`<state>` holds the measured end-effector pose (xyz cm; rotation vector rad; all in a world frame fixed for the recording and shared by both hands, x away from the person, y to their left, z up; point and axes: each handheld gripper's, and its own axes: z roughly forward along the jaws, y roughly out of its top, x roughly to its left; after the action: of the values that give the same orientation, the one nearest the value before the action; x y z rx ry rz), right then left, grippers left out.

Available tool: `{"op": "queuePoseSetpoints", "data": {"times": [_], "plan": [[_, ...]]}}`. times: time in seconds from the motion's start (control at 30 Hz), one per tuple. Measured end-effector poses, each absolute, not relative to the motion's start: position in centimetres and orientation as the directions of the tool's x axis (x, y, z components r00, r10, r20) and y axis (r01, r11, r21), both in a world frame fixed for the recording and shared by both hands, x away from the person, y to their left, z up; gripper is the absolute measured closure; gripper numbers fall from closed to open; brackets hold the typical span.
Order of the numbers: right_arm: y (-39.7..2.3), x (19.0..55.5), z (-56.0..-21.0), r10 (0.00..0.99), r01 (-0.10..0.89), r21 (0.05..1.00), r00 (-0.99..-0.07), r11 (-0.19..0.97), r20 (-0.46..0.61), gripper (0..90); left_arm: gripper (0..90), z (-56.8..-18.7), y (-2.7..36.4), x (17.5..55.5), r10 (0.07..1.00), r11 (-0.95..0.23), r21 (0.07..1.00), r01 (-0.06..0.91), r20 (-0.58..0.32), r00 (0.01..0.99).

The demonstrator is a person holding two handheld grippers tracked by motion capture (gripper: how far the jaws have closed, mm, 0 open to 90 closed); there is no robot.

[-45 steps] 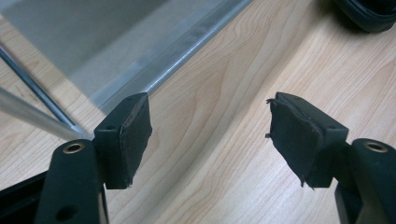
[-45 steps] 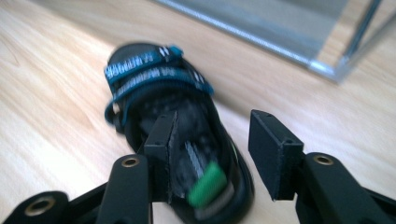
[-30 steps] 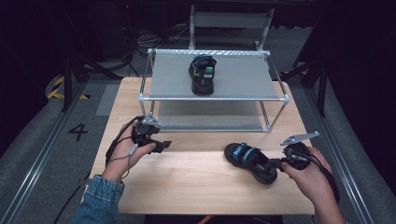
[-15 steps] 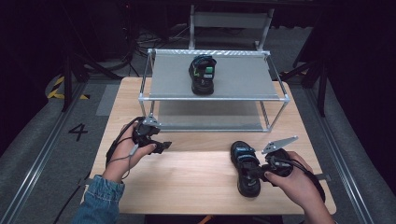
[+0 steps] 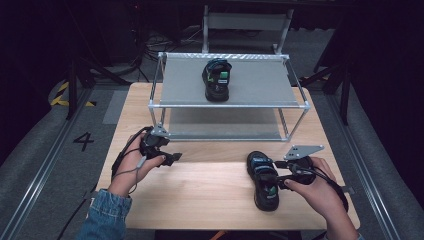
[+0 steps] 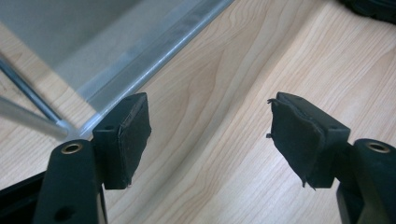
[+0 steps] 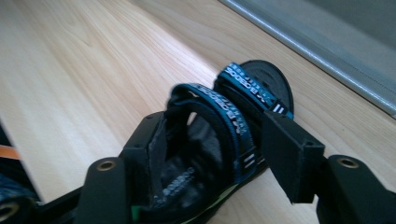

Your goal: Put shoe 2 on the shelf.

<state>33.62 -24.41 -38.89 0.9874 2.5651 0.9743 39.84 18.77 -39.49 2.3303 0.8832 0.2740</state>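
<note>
A black sandal with blue straps (image 5: pixel 264 182) lies on the wooden table (image 5: pixel 200 195) at the front right, toe toward the person. My right gripper (image 5: pixel 275 172) reaches in from its right side. In the right gripper view its jaws have just been opening and stand wide on either side of the sandal's (image 7: pixel 219 107) side strap, pads loose, so the right gripper (image 7: pixel 224 149) is open. A matching sandal (image 5: pixel 217 79) sits on the top shelf of the metal rack (image 5: pixel 230 105). My left gripper (image 5: pixel 172 158) rests open at the table's left, and between the left gripper's (image 6: pixel 210 135) pads there is only wood.
The rack's lower shelf edge (image 6: pixel 154 60) runs just beyond the left gripper. A chair frame (image 5: pixel 247 22) stands behind the table. Grey floor with a painted numeral (image 5: pixel 82 141) lies to the left.
The right hand swung the sandal round from a slanted lie to point at the front edge and drew it nearer. Its jaws went from shut on the sandal to open. The left hand kept still.
</note>
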Motion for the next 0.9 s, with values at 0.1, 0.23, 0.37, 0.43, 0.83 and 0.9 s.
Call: {"op": "queuePoseSetpoints", "data": {"times": [0.1,0.23,0.37,0.43,0.83,0.9], "plan": [[-24.1,34.3,-39.7,0.664,0.518,0.636,-0.747,0.572,0.012,40.8,28.9,-39.5,19.3,39.6,0.67,-0.568,0.621,0.54,-0.032,0.742],[-23.7,34.8,-40.4,0.657,0.515,0.629,-0.754,0.582,0.009,42.0,28.9,-39.7,19.7,39.4,0.682,-0.556,0.628,0.544,-0.029,0.731],[-23.4,35.5,-41.2,0.652,0.516,0.624,-0.758,0.587,0.013,48.1,28.9,-39.7,20.4,39.0,0.693,-0.55,0.623,0.556,-0.03,0.72],[-23.3,35.7,-41.4,0.651,0.519,0.613,-0.759,0.595,0.011,55.5,28.9,-39.7,20.6,38.8,0.701,-0.54,0.629,0.559,-0.032,0.712],[-23.5,36.4,-40.1,0.646,0.518,0.639,-0.762,0.569,0.044,70.7,29.0,-40.0,22.5,38.2,0.735,-0.506,0.629,0.59,-0.044,0.677],[-23.5,36.6,-39.3,0.642,0.509,0.646,-0.766,0.569,0.038,70.7,29.0,-40.0,23.1,38.0,0.744,-0.498,0.627,0.6,-0.046,0.666]]}}
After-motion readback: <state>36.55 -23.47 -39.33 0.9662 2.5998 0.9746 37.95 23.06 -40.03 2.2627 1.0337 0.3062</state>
